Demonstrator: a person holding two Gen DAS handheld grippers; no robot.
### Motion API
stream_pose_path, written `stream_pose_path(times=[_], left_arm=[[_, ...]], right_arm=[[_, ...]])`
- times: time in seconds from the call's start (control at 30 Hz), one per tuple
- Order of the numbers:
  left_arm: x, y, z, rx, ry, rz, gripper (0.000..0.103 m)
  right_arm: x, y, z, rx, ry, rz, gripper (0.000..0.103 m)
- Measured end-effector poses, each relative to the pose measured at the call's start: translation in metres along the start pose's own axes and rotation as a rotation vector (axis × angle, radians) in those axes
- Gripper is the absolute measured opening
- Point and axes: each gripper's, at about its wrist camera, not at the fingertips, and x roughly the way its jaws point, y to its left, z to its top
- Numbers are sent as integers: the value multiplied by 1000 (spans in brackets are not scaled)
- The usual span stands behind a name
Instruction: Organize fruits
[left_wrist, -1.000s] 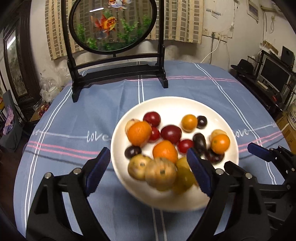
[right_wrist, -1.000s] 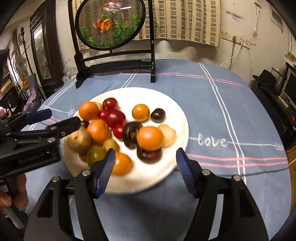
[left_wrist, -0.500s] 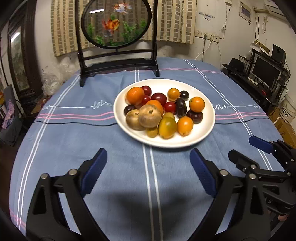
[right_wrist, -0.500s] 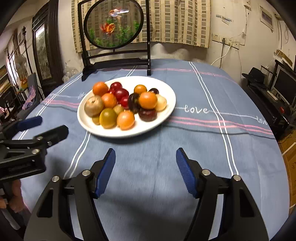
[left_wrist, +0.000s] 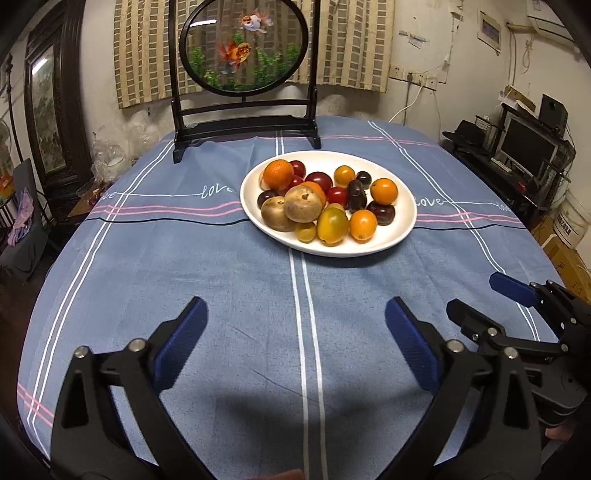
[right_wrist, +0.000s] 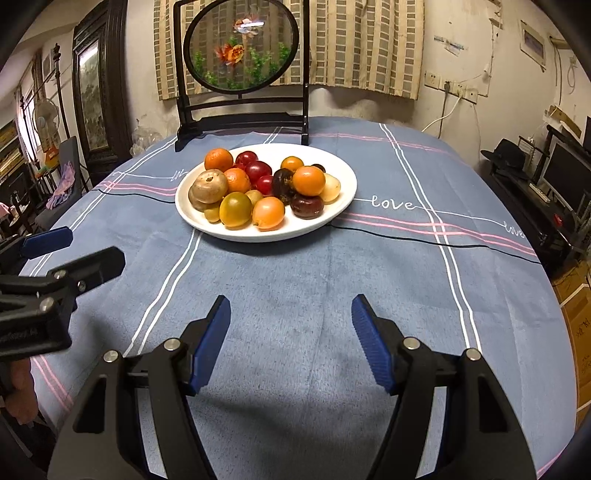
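Observation:
A white plate (left_wrist: 402, 236) (right_wrist: 332, 218) sits mid-table, heaped with several fruits: oranges (left_wrist: 277, 173) (right_wrist: 308, 180), red and dark plums (left_wrist: 318, 181) (right_wrist: 306, 205), brown round fruits (left_wrist: 303, 204) (right_wrist: 209, 185) and a yellow-green one (left_wrist: 332, 226) (right_wrist: 235, 209). My left gripper (left_wrist: 295, 332) hovers over bare cloth well short of the plate, its jaws opening, nothing between them. My right gripper (right_wrist: 291, 328) is likewise back from the plate, open and empty. Each gripper shows at the other view's edge.
A blue tablecloth (left_wrist: 221, 277) with white and pink stripes covers the round table. A black stand with a round goldfish screen (left_wrist: 243, 48) stands at the far edge behind the plate. Shelves with a monitor (left_wrist: 528, 147) are off to the right.
Both grippers have pulled back from the plate, which now looks smaller and farther off. The left jaws have spread wider. The fruits stay heaped on the plate.

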Motion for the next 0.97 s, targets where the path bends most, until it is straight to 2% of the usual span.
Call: stream_pose_path(times=[0.23,0.37,0.63,0.73,0.97], left_arm=[[-1,-5,-5,7,8,-21,101],[0,-1,-7,-28,11,-89,101],[0,-7,-10,6,10,-44,101],[-1,-9,-11,17,15,-65,101],[1,-13,-15,43,31,-26,101]], right_arm=[[0,1,-4,6,5,7,69],[2,2,-5,9,11,10,69],[4,1,-8,13,26,14,69],[4,2,-9,15,30,12,69],[7,-1,-12,29,49,7,69]])
